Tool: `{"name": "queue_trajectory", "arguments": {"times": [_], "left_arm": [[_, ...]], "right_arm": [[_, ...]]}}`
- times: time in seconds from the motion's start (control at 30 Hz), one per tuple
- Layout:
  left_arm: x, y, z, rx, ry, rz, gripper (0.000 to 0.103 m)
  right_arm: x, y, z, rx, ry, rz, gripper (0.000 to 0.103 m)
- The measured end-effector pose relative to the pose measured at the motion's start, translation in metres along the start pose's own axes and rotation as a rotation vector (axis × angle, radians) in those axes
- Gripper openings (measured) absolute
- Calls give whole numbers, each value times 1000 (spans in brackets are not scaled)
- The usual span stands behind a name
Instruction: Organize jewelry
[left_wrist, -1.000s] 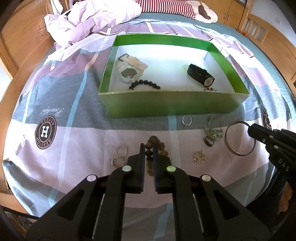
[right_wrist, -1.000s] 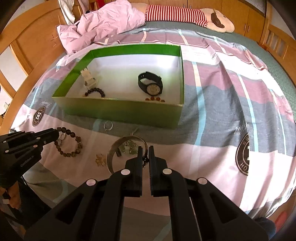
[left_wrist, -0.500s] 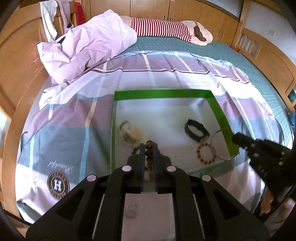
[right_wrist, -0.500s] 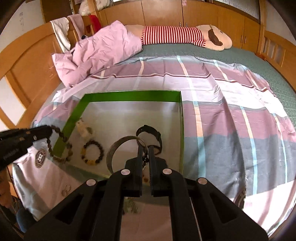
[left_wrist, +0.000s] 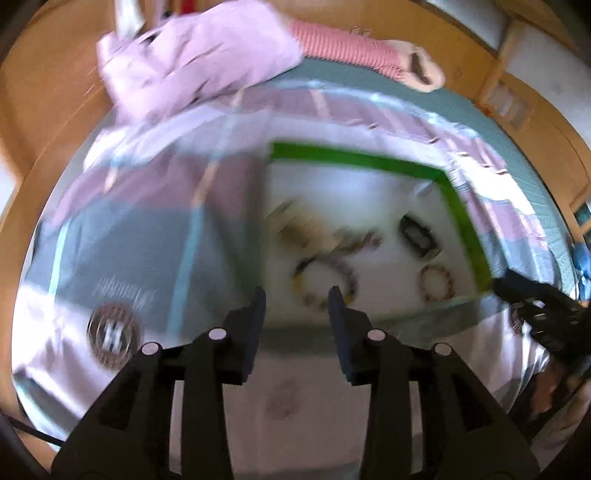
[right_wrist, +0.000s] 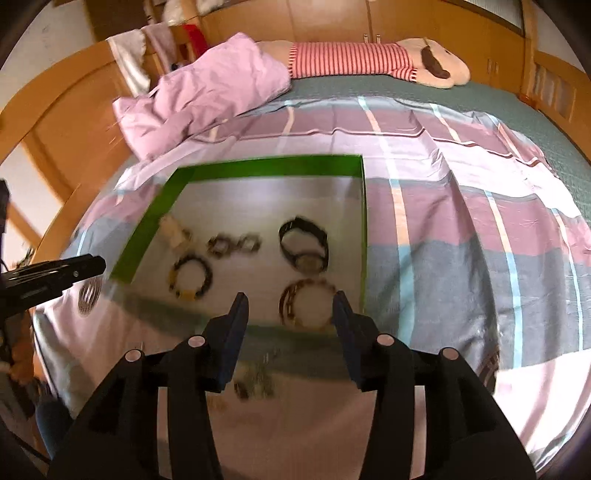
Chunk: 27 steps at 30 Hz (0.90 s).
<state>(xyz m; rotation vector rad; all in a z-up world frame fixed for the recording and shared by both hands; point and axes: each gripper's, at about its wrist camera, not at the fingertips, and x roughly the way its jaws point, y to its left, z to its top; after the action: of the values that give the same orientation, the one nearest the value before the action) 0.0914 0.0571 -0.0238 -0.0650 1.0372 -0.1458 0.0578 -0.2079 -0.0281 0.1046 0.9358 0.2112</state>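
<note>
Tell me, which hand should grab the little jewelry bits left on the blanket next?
Probably the right gripper. It is open and empty, and the small loose jewelry pieces lie on the blanket directly below its fingers. The left gripper is open too, but only a blurry ring lies near it.

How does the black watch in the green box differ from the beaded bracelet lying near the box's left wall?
In the right wrist view, the black watch is a solid dark strap with a round face, while the beaded bracelet is a ring of separate beads, some yellowish. The watch lies toward the right wall, the bracelet toward the left. Both rest loose on the green box floor.
</note>
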Motion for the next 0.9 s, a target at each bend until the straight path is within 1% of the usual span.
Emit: {"name": "queue_trajectory", "arguments": {"times": [0.07,0.1,0.13,0.17,0.27,0.4,0.47,0.5,0.53,0.57,0.67,0.77,0.83,0.9], "left_arm": [[8,16,-23,-35,41,44,35],[16,23,-39,-52,77,65,35],[20,25,-48,-61,97,66,35],[26,26,-61,-72,126,59,35],[35,17,-82,-61,161,39,37],[37,1,-89,-23,169,21,42],[37,-4,-89,-10,168,18,43],[37,-7,-89,-8,167,14,45],[37,-8,-89,-7,166,14,46],[37,-9,-89,-6,165,17,47],[36,-9,-90,-8,166,20,47],[34,-12,-87,0,162,9,47],[33,-24,-88,27,158,-12,48],[33,-42,-89,70,158,-34,51]], "right_arm": [[2,0,-15,-15,32,5,47],[7,0,-23,-23,55,5,47],[13,0,-29,-27,74,-3,46],[24,-1,-38,-22,115,-23,46],[43,2,-49,-3,172,-5,46],[61,22,-53,-57,199,-17,46],[71,30,-55,-81,220,-5,46],[74,33,-58,-88,232,-3,37],[75,36,-59,-96,238,-5,26],[75,39,-62,-113,245,-6,19],[66,42,-66,-143,258,36,16],[55,35,-71,-139,242,19,16],[48,26,-73,-110,234,26,16],[43,18,-74,-91,225,15,16]]}}
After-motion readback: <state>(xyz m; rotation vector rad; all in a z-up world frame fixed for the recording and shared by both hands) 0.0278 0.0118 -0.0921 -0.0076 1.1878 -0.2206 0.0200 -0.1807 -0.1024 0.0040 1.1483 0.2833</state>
